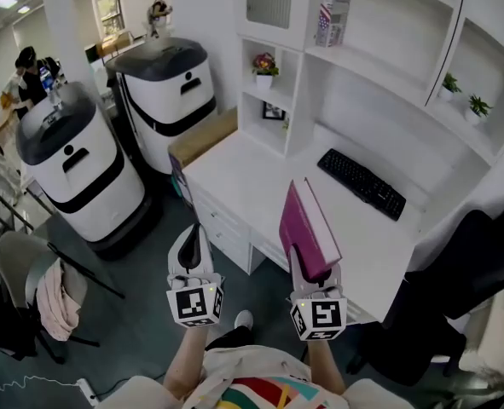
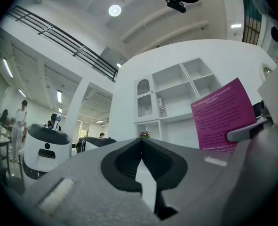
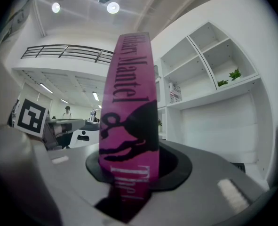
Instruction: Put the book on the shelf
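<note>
The right gripper (image 1: 311, 271) pinches the lower end of the magenta book (image 1: 305, 227) across its covers and holds it upright, at about 5 o'clock in the head view and seen against the white desk (image 1: 252, 173). The shelf (image 1: 379, 66) rises at 1 o'clock from the book, with a keyboard (image 1: 362, 183) at 2 o'clock between them. The left gripper (image 1: 194, 233), at 9 o'clock from the book, has its jaws pressed together on nothing.
</note>
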The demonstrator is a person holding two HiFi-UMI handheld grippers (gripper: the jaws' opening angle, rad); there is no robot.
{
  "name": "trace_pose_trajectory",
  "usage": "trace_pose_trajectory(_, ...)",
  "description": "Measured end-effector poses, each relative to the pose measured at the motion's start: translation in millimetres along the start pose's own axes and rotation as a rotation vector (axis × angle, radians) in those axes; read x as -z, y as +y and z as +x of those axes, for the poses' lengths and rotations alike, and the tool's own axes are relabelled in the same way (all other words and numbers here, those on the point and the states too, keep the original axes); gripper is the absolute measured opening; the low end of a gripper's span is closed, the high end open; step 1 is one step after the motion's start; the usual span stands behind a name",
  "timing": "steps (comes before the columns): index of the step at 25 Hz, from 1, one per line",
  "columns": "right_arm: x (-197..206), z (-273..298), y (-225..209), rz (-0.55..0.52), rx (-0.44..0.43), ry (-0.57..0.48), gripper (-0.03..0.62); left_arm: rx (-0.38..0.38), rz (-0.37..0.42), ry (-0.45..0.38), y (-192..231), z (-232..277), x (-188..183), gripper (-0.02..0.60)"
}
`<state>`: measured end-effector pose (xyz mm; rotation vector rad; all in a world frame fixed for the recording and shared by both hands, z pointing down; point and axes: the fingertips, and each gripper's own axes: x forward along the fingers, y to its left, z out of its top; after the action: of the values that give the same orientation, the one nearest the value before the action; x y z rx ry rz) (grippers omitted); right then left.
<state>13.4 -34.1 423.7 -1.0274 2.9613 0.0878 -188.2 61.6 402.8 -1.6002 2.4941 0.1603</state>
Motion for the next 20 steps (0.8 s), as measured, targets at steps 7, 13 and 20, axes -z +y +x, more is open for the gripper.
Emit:
trace_pose_trajectory(7,-2.1,76.7,-2.3,0.017,0.043,0.016,0.143,0.039,-0.012,0.040,34.9,69.2,26.6,0.003)
trace_pose_trajectory(13,0.1,117.2,-1.0,0.015,0.046,0.031,0.143,0.041,-0.045,0.048,53.8,99.6,35.9,0.003)
trace_pose_trajectory(20,-5.1,148.7,5.7,0.001,0.010,0.014,0.143,0.020,-0.041,0.037,68.9,113.6,34.9,0.003)
